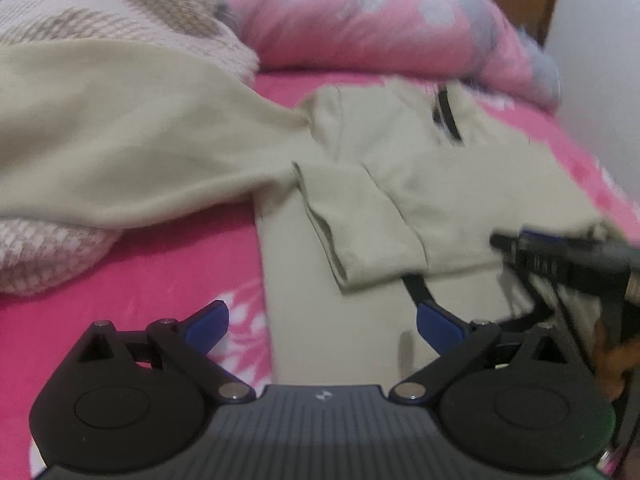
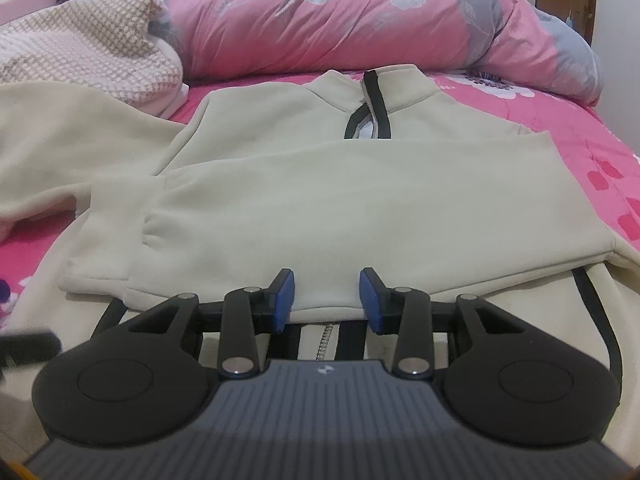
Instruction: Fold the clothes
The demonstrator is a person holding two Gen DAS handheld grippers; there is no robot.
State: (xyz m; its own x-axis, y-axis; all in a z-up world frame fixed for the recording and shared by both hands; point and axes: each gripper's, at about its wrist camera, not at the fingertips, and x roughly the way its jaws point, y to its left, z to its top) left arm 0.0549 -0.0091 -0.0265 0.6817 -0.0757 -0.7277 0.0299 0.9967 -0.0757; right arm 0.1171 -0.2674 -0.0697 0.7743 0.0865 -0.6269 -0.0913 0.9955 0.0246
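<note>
Cream zip jacket [image 2: 280,184] lying flat on pink bedsheet [image 2: 580,140], collar pointing away, one sleeve [image 2: 320,216] lying folded across chest, other sleeve [image 1: 100,140] trailing off left. Right gripper [image 2: 326,298] hovering at folded sleeve's near edge, jaws partly parted, holding nothing. Left gripper [image 1: 320,328] sitting wide apart, empty, nearer trailing sleeve.

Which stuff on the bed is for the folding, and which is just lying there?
For the folding:
cream zip-neck sweatshirt
left gripper
right gripper

Just lying there:
pink flowered duvet
checked knit blanket
pink bedsheet
</note>
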